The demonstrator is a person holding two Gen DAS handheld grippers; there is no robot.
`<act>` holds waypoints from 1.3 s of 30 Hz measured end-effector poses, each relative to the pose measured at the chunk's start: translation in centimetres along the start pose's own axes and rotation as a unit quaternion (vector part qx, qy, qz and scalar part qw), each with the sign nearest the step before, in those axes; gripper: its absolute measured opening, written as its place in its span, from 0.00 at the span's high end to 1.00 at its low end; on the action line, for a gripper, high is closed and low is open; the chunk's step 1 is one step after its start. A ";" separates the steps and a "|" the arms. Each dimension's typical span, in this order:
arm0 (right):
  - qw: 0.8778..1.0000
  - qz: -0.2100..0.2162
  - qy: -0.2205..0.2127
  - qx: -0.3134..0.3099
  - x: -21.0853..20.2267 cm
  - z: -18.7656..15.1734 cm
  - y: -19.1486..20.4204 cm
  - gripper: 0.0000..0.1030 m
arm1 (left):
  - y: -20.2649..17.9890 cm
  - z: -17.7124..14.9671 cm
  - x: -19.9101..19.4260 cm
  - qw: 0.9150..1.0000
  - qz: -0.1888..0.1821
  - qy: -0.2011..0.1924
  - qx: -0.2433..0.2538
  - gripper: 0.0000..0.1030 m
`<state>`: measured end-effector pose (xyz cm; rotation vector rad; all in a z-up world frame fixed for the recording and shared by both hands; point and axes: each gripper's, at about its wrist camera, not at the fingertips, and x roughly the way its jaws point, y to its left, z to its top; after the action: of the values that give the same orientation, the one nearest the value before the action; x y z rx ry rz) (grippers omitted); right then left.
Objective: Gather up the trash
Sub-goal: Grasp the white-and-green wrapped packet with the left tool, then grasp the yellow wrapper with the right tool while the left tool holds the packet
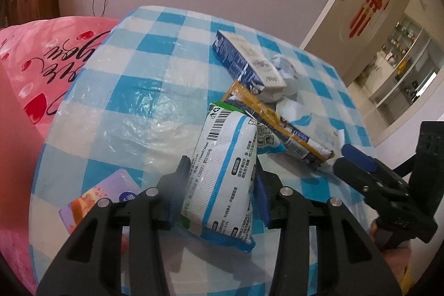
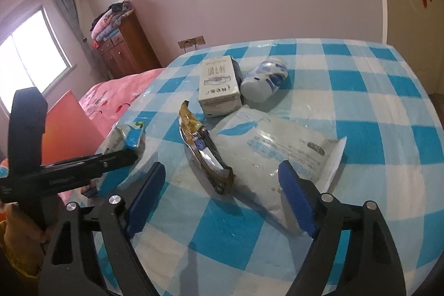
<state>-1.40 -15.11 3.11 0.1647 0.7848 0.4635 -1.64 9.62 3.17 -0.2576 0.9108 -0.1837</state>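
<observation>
Looking at what's next for you: your right gripper [image 2: 222, 193] is hanging with its blue-padded fingers [image 2: 295, 199] spread wide, nothing between them, and the crumpled yellow-and-dark foil snack wrapper [image 2: 204, 149] is lying just ahead of them on the blue-and-white checked plastic tablecloth [image 2: 360, 107]. Its long axis is running away from you and a bit to the left, so the jaws are sitting roughly across it already, which I'd say suits a pinch near its closest end. The flat white-and-blue plastic wipes pouch [image 2: 277, 146] is lying right beside it, partly under your right-hand finger.

Your left gripper [image 1: 219, 190] is busy, pinching a white-and-blue printed plastic packet [image 1: 224, 165] between its pressed-in fingers, so the right hand is clearly the nearer free one. The white milk carton [image 2: 219, 85] and the tipped white-and-blue jar [image 2: 263, 79] are sitting further back.
</observation>
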 end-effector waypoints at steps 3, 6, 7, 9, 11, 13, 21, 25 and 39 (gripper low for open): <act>1.000 -0.006 0.001 -0.022 0.2 0.8 1.2 0.21 | 0.3 0.1 -0.6 1.000 -0.009 -0.007 -0.004 0.57; 0.999 -0.010 0.004 -0.045 0.8 1.6 2.5 0.23 | 0.7 0.2 -1.1 1.000 -0.014 -0.013 -0.011 0.57; 0.999 -0.012 0.006 -0.052 1.1 1.8 2.8 0.26 | 0.9 0.2 -1.2 1.000 -0.016 -0.015 -0.014 0.57; 0.998 -0.017 0.014 -0.067 2.0 2.2 3.6 0.29 | 1.2 0.1 -1.4 0.999 -0.020 -0.017 -0.019 0.57; 0.997 -0.022 0.020 -0.077 2.9 2.3 4.0 0.29 | 1.6 0.1 -1.6 0.999 -0.022 -0.020 -0.023 0.57; 0.996 -0.030 0.024 -0.086 3.5 2.4 4.3 0.30 | 1.9 0.0 -1.8 0.999 -0.024 -0.022 -0.026 0.57; 0.990 -0.067 0.041 -0.116 5.0 1.8 5.1 0.50 | 2.9 -0.2 -2.4 0.999 -0.028 -0.028 -0.037 0.57; 0.988 -0.080 0.044 -0.124 5.2 1.5 5.2 0.59 | 3.2 -0.3 -2.6 0.998 -0.028 -0.031 -0.036 0.57; 0.979 -0.111 0.050 -0.166 5.4 0.0 6.1 0.69 | 3.7 -0.9 -3.2 0.998 -0.038 -0.033 -0.041 0.57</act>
<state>-0.13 -7.22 1.56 -0.2570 0.8025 0.3852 -4.11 13.87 3.95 -0.3719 0.8443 -0.2072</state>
